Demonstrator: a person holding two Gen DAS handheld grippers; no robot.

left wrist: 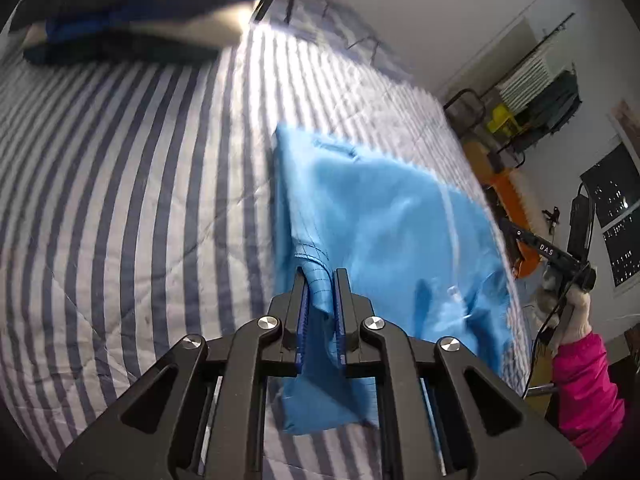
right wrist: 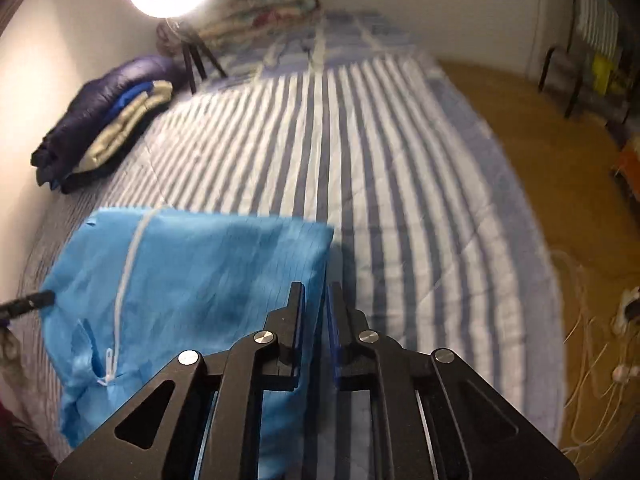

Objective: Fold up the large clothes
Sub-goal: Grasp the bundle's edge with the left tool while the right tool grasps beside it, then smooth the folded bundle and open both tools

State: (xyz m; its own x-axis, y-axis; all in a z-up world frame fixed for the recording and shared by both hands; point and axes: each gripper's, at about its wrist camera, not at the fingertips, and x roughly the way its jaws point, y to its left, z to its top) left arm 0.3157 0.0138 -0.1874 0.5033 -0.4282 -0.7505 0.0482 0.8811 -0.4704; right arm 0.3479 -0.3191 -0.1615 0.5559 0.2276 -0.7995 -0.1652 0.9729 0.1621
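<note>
A light blue fabric garment (left wrist: 384,216) with a white zipper is spread on the blue-and-white striped bed quilt (left wrist: 132,200). A fold of its edge is clamped between the narrowed left tongs (left wrist: 320,276). The garment's other edge is pinched by the nearly closed right tongs (right wrist: 316,290). A stack of folded dark clothes (right wrist: 104,120) lies well apart, near the wall.

The folded pile of dark clothes (left wrist: 128,20) is blurred and cut off by the left wrist view's top edge.
</note>
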